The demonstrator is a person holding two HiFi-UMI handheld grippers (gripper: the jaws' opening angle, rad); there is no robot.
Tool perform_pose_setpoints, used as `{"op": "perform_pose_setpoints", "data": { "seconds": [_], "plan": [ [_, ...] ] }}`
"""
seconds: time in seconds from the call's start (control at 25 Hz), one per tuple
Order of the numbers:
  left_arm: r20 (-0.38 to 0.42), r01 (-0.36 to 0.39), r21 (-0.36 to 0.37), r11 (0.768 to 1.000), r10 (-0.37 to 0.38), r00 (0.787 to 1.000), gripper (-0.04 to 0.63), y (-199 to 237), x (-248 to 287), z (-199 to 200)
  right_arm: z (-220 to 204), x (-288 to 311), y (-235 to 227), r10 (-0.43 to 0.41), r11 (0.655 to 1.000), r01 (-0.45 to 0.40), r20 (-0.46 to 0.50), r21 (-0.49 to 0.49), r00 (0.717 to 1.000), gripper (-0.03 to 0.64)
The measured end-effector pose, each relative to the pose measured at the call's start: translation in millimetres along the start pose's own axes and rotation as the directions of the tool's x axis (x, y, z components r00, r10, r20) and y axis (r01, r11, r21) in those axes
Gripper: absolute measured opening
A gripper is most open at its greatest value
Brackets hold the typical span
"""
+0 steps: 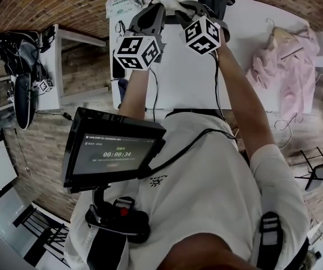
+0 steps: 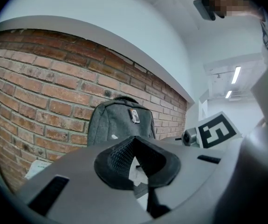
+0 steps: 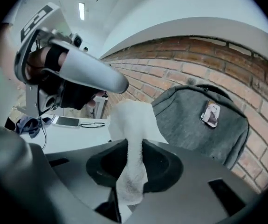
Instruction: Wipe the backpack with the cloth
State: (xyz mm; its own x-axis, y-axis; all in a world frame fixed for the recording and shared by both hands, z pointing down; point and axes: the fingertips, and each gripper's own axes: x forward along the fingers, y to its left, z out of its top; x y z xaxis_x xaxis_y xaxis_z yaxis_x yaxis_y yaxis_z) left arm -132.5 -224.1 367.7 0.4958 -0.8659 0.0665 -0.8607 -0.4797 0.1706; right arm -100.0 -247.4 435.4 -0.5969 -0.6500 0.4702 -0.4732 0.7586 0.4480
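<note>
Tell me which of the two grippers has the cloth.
The right gripper: its jaws pinch the white cloth, which sticks up in front of the grey backpack. The left gripper has its jaws together on nothing.

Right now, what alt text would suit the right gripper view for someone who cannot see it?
The right claw is shut on a white cloth, held up before a grey backpack that stands against a brick wall.

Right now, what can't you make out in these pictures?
Base of the backpack: left gripper view, hidden behind the left gripper.
Print on the tag: both gripper views, too small.
Most of the cloth: head view, partly hidden by the right gripper.
</note>
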Motion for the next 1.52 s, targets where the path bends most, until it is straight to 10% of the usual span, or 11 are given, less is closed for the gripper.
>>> {"op": "perform_pose_setpoints", "data": {
  "seconds": [0.84, 1.16, 1.52],
  "plan": [
    [-0.032, 0.008, -0.011, 1.0, -0.009, 0.999, 0.001, -25, 23, -17, -103, 14, 43, 0.149, 0.988, -0.153, -0.193, -0.005, 0.97, 0.088],
    [-0.032, -0.006, -0.006, 1.0, 0.006, 0.999, 0.001, -25, 29, -19, -46, -32, -21, -0.031, 0.999, 0.03, 0.034, 0.017, 0.999, 0.089],
    [-0.033, 0.01, -0.004, 1.0, -0.01, 0.999, 0.0, -34, 35, -15, -63, -26, -51, -0.072, 0.997, 0.071, -0.027, -0.011, 0.997, 0.089]
  ]
}}
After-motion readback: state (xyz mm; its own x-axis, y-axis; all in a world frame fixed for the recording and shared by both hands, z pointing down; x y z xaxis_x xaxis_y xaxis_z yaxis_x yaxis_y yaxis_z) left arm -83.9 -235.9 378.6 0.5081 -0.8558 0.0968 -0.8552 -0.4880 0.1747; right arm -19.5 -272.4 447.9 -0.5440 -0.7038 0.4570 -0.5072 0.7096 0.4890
